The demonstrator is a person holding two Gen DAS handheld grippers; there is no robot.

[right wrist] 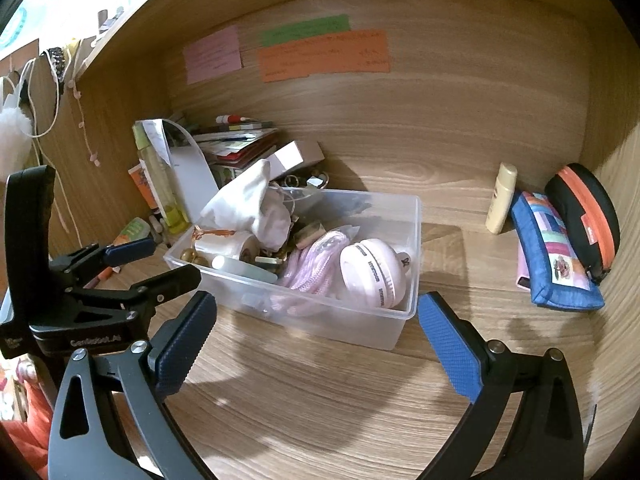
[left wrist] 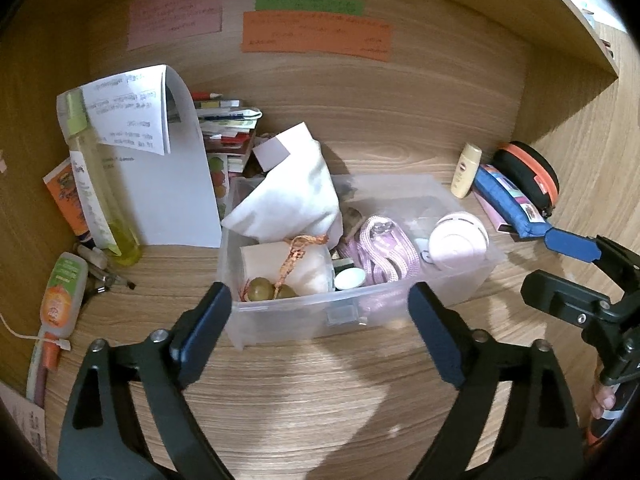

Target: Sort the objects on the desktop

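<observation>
The only lettering that can be partly read is the pale embossed brand on the black body of the left gripper (right wrist: 154, 268), seen to the left of the right gripper's own fingers; it seems to read "GenRobot.AI", though the middle letters are soft. The pink note (left wrist: 175, 14), green note (left wrist: 309, 3) and orange note (left wrist: 316, 35) on the wooden back wall ahead of both tools carry handwriting too blurred to read. The same goes for the print on the folded white paper (left wrist: 132, 114) ahead and to the left of the left tool, and for the label on the small cream bottle (right wrist: 501, 197) ahead and to the right of the right tool.
</observation>
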